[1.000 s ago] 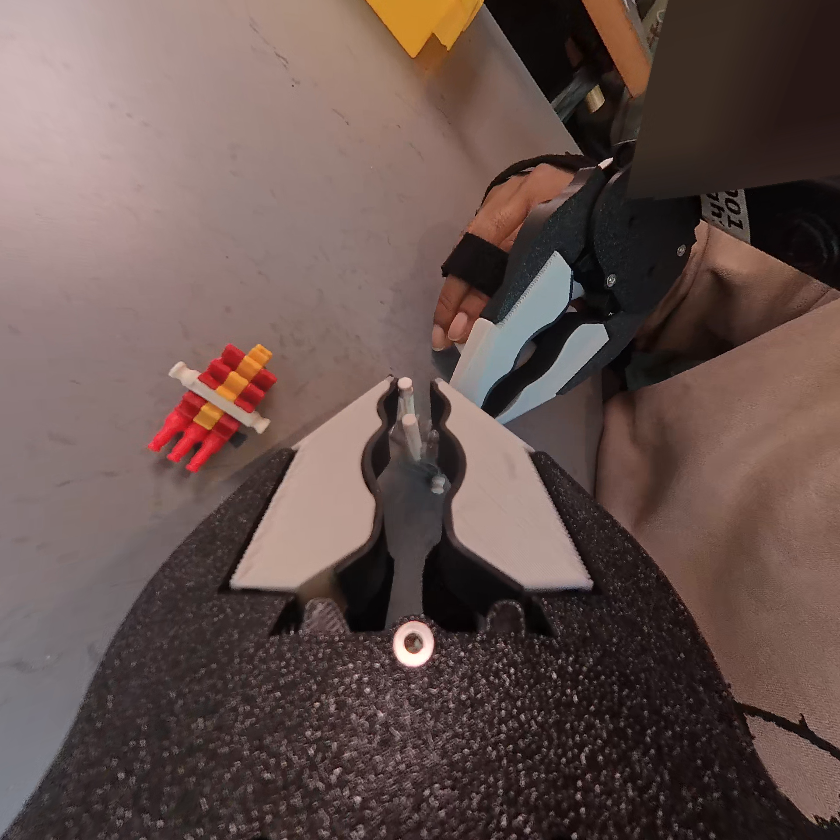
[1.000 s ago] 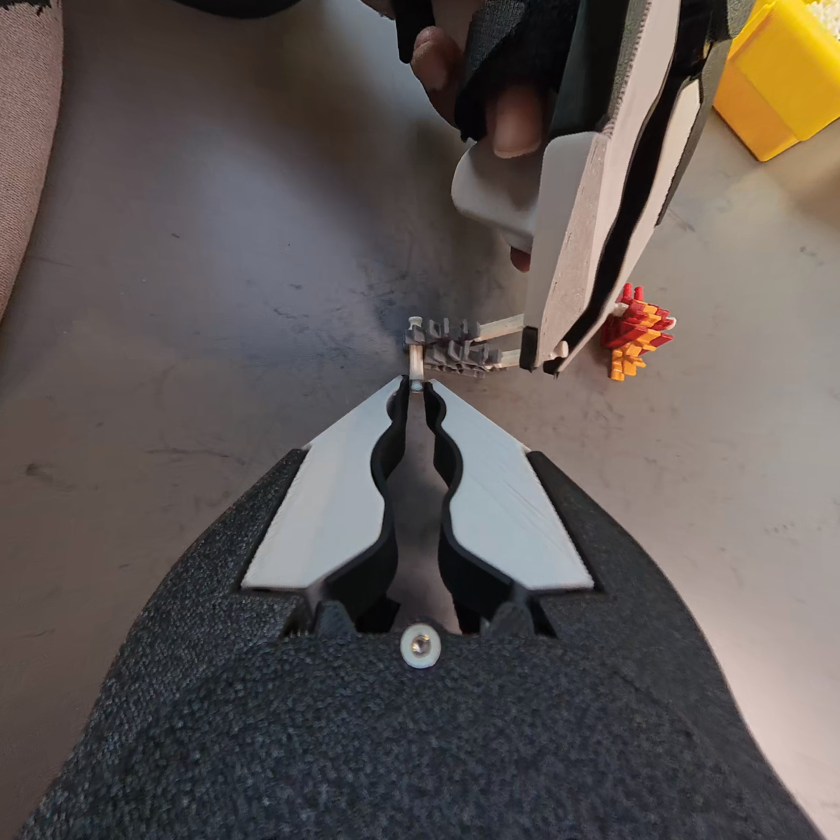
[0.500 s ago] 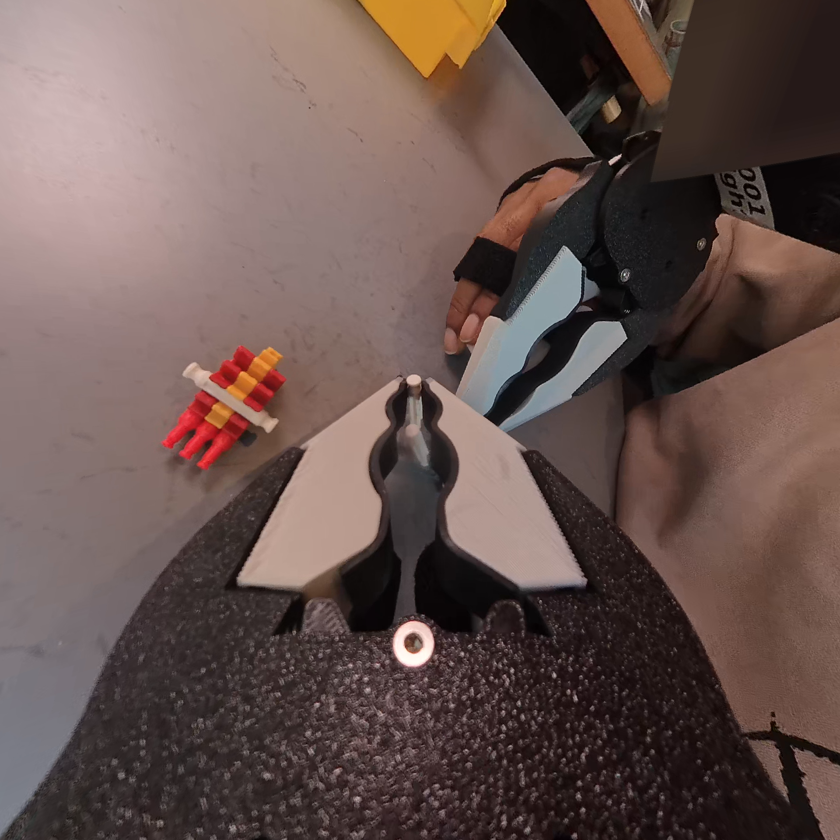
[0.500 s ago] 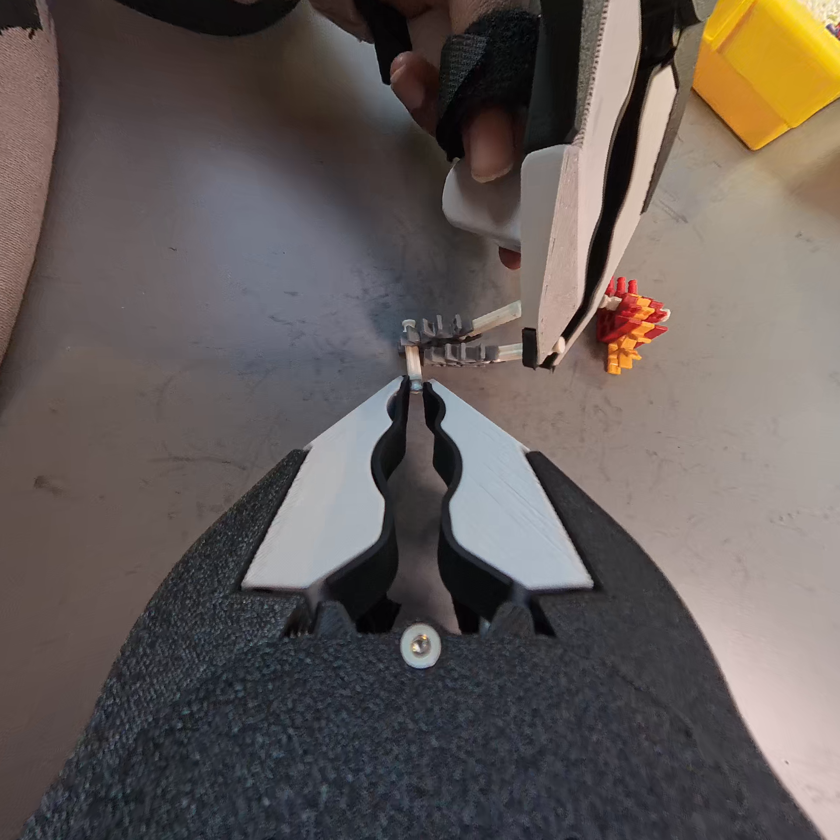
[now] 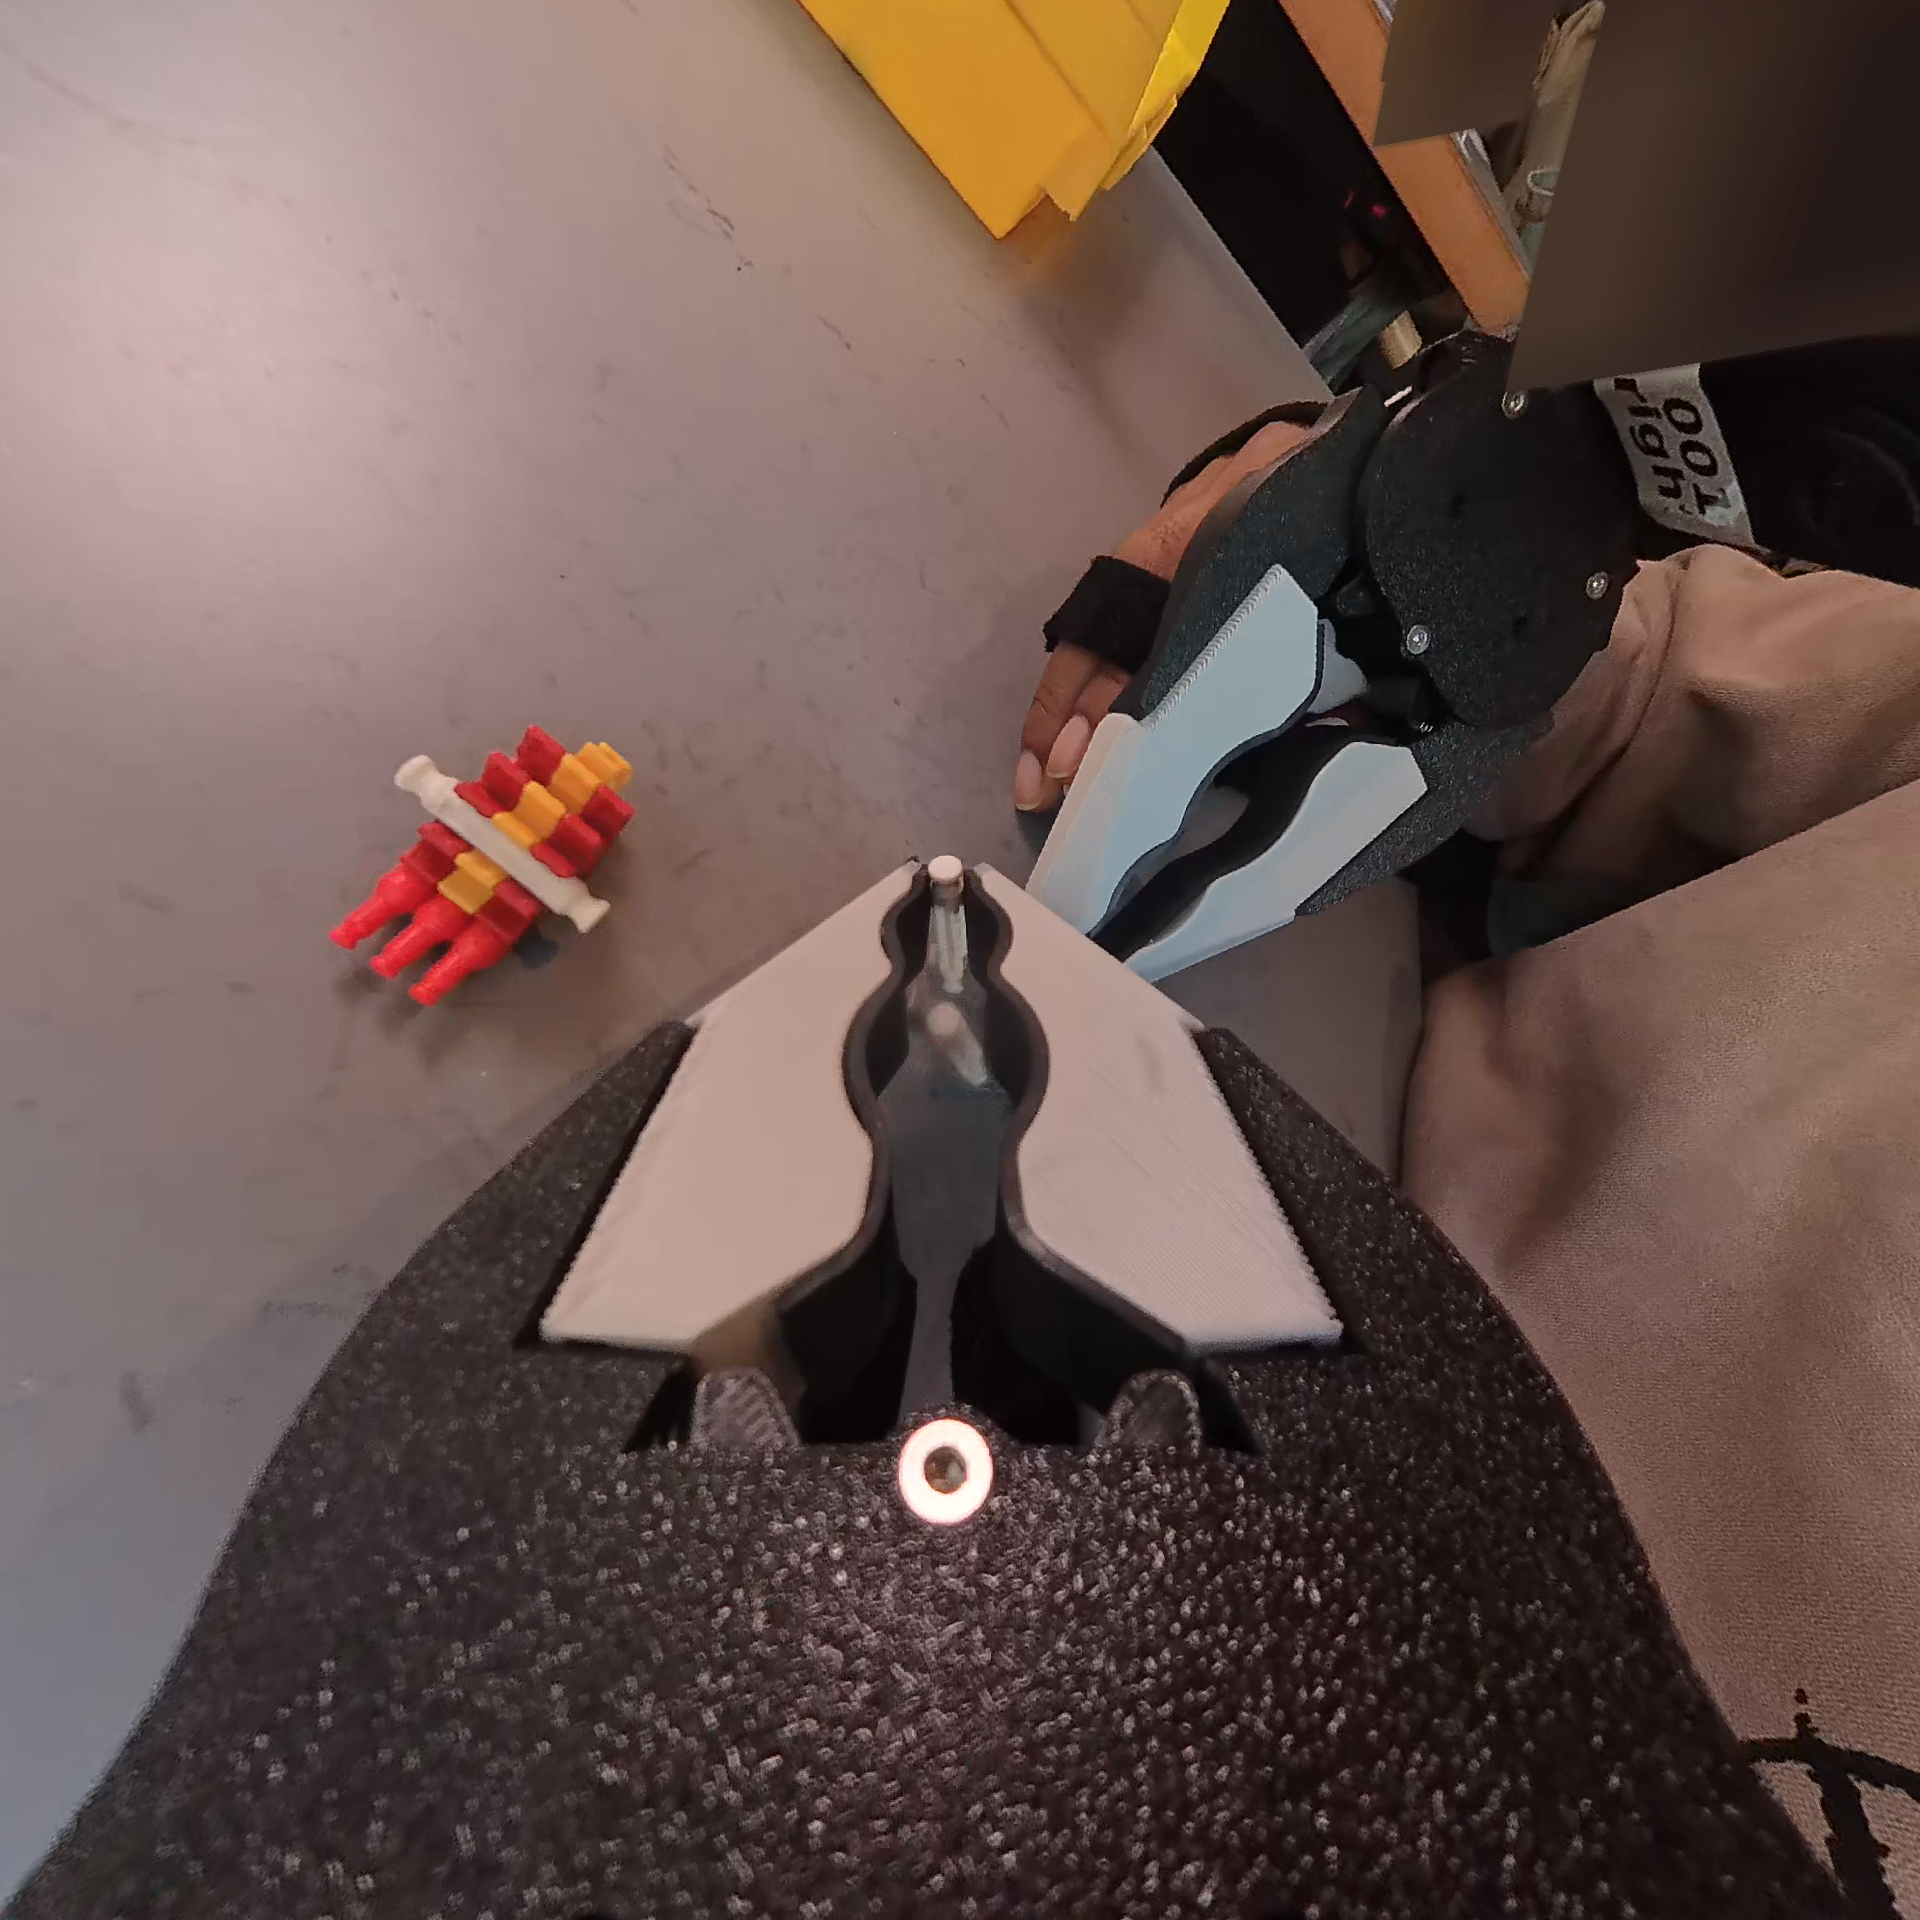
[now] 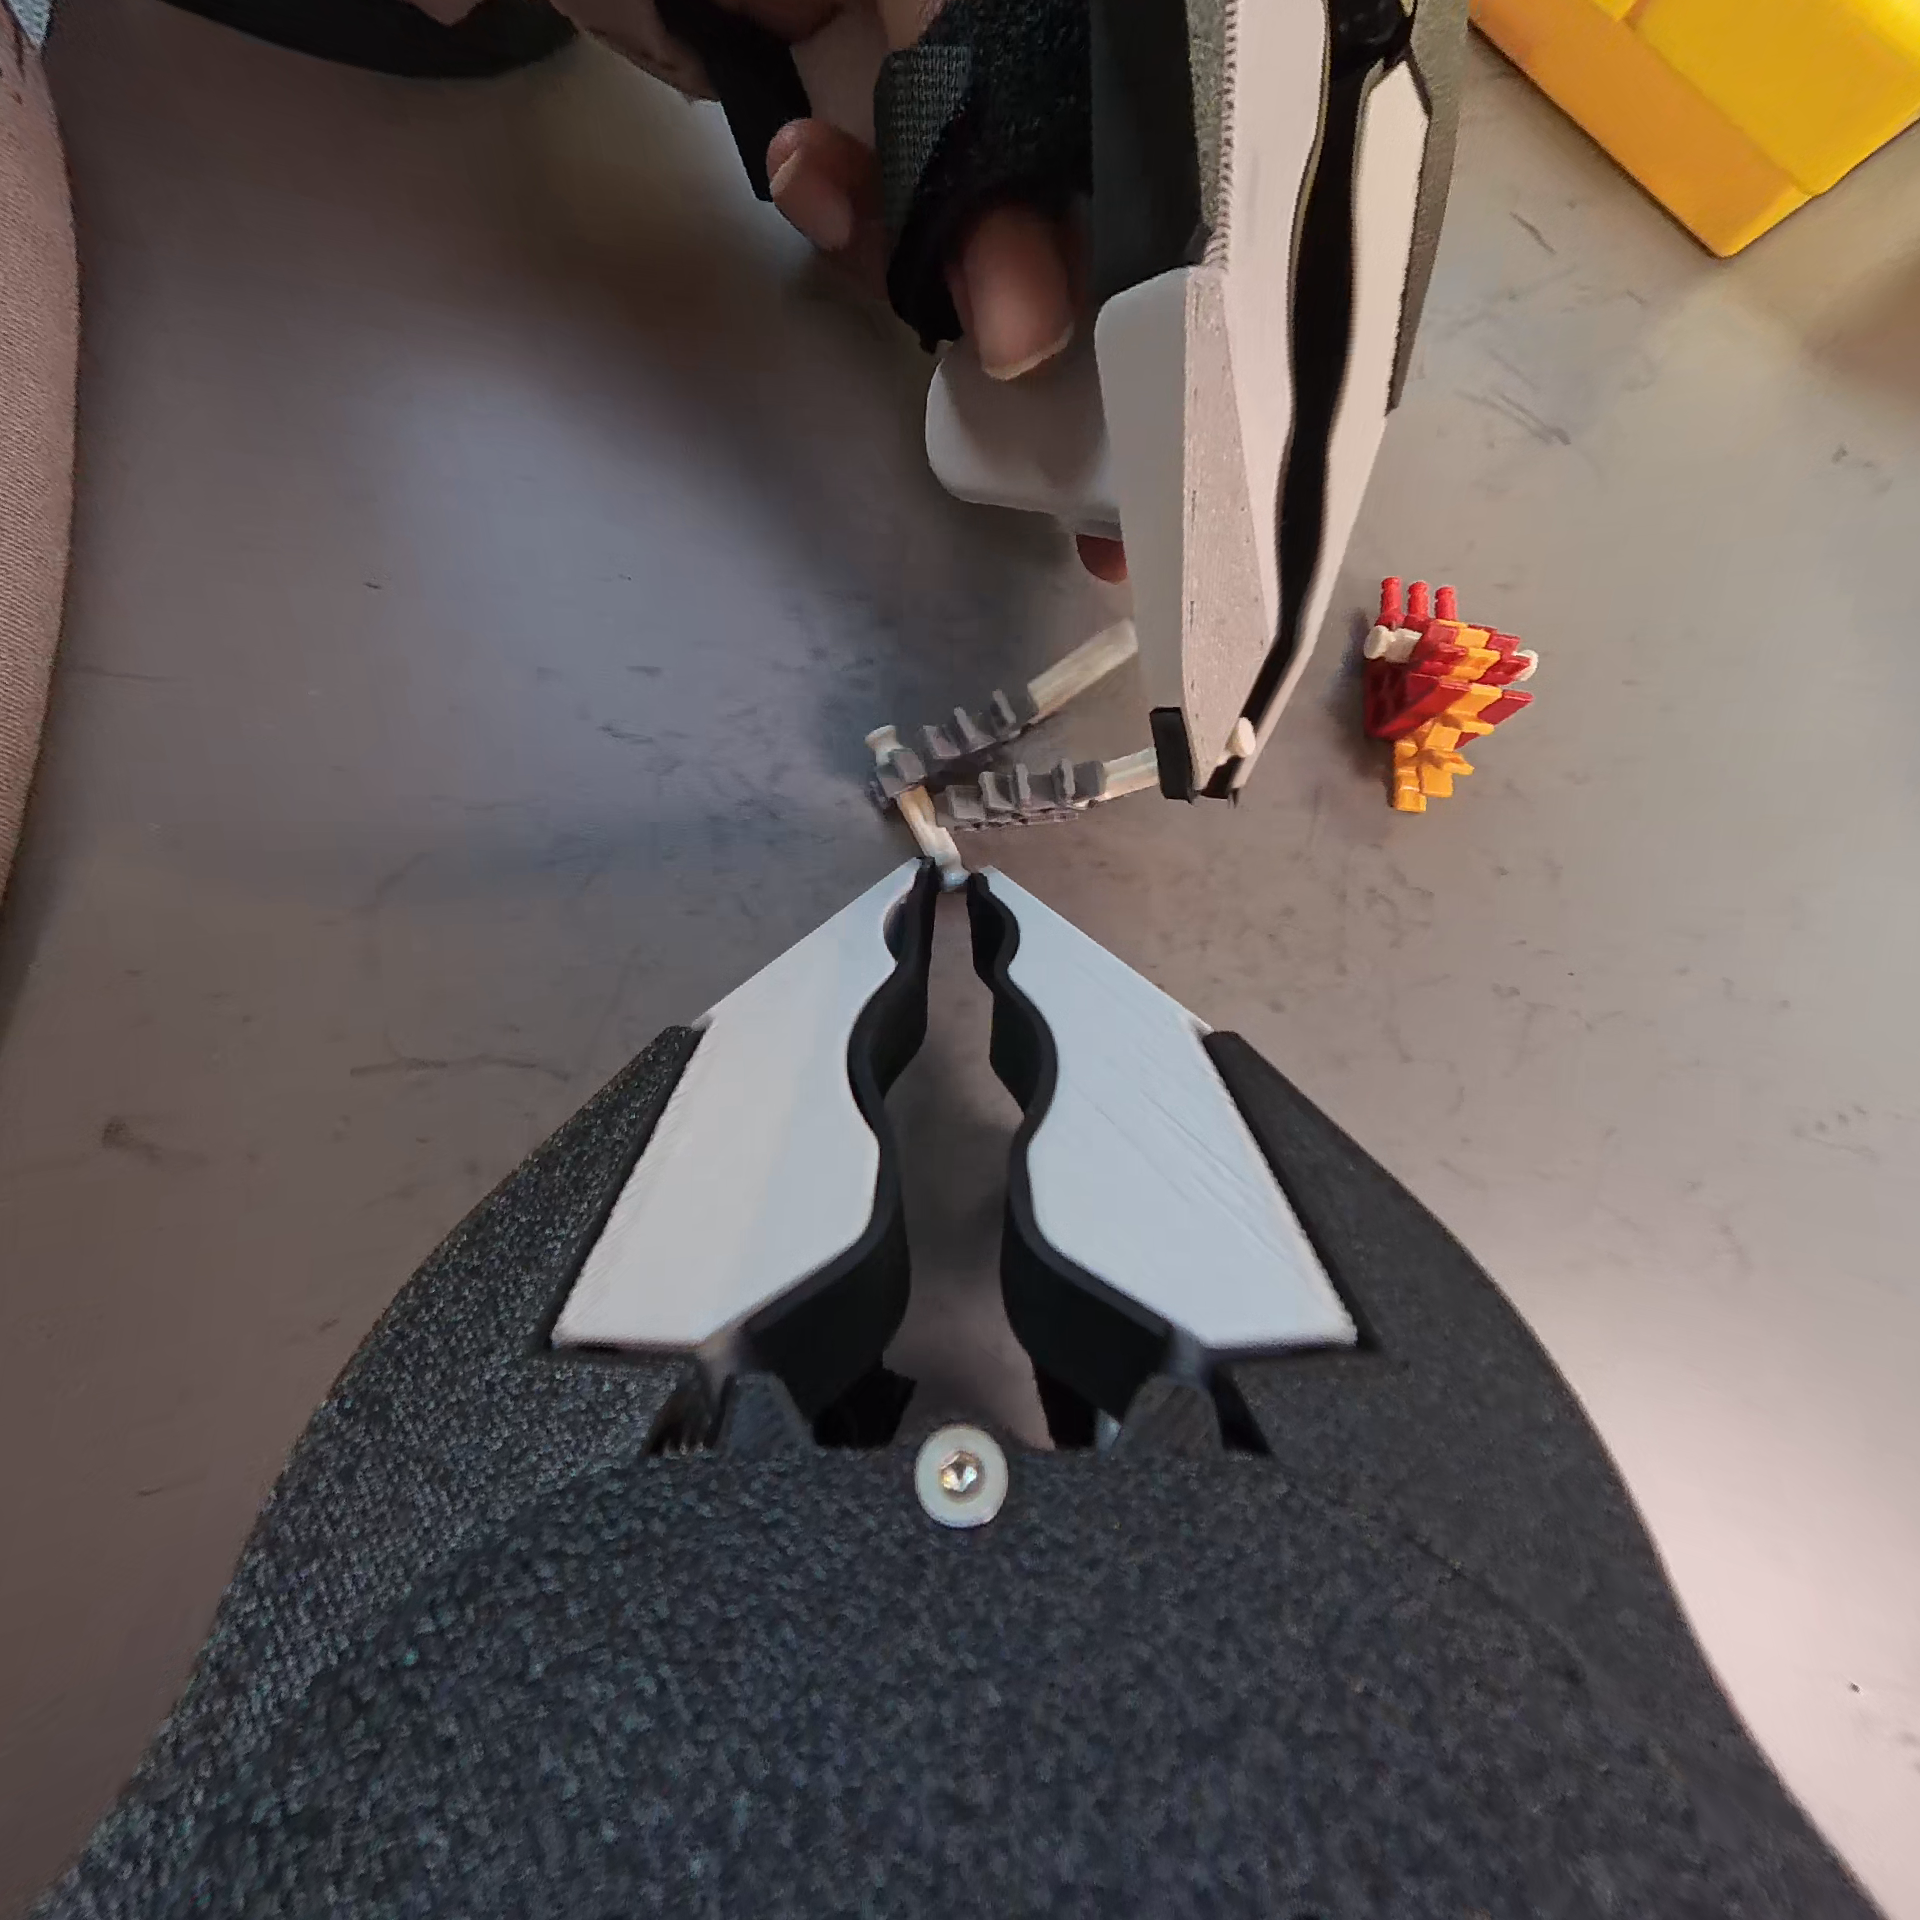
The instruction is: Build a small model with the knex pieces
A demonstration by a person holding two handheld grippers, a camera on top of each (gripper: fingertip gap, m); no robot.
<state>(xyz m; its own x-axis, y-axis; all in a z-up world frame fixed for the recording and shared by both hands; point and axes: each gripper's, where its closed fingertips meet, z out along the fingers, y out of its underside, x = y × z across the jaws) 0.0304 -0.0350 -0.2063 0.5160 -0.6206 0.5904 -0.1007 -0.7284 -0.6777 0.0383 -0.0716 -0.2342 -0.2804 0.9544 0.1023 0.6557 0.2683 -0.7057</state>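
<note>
Two hand-held grippers (image 6: 945, 878) (image 6: 1210, 764), both clamped on one grey-and-white pin assembly (image 6: 987, 774); one red-and-yellow assembly (image 5: 494, 857) nearby.

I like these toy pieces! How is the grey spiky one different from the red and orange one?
The grey spiky piece is dull grey on pale rods; the red and orange piece is bright. The grey one is held up, with the left tool and right tool each pinching one of its rods; the red and orange one lies untouched on the table. The grey one spreads in two rows; the bright one is one tight bundle. Both are toothed parts threaded on white rods.
</note>
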